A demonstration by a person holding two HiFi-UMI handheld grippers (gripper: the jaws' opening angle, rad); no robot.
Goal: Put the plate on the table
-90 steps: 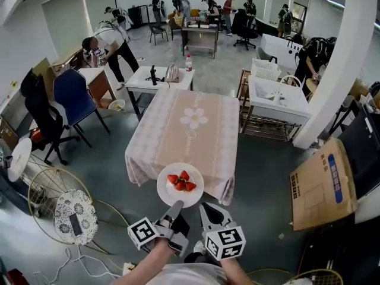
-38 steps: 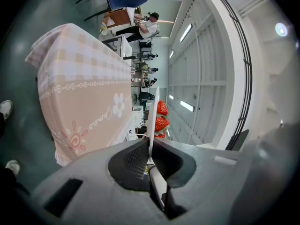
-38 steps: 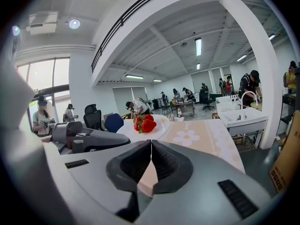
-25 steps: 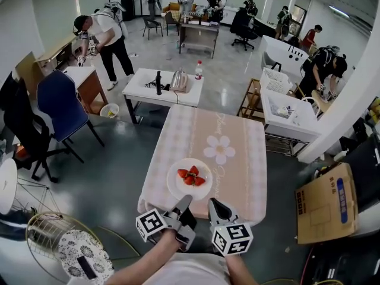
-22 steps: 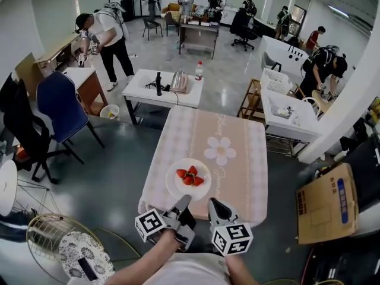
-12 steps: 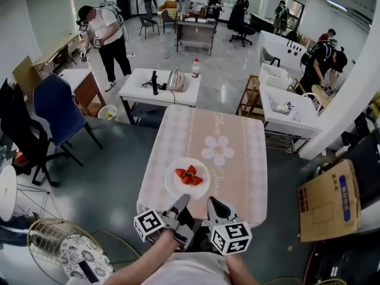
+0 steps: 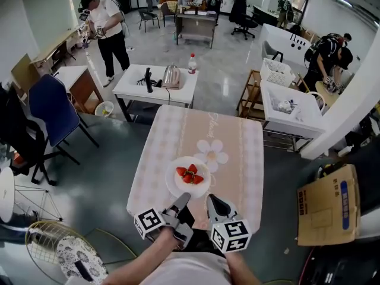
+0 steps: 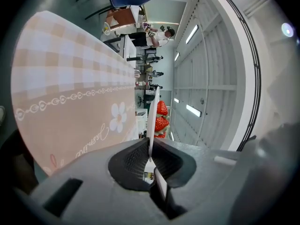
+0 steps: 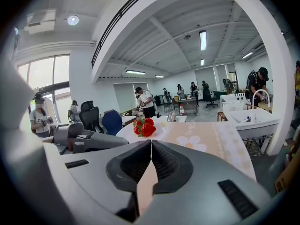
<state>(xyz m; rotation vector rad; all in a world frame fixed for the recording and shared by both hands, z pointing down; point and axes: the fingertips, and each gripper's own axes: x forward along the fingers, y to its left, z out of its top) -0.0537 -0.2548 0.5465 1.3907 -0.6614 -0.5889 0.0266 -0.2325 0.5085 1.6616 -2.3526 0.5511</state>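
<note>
The left gripper [image 7: 181, 200] pinches the near rim of the plate [image 7: 176, 186], which juts toward twelve o'clock over the table's [image 7: 231, 153] near end, strawberries [image 7: 189, 174] aboard. The right gripper [image 7: 212, 202], pressed together and empty, hangs just beside at three o'clock. The move left looks to be straight down.

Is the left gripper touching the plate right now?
Touching. The left gripper view shows the left gripper pinching the plate by its rim.

I now see the plate [image 7: 177, 189] farther toward 12 o'clock over the table [image 7: 172, 136], at the flower print's [image 7: 212, 153] 7 o'clock.
</note>
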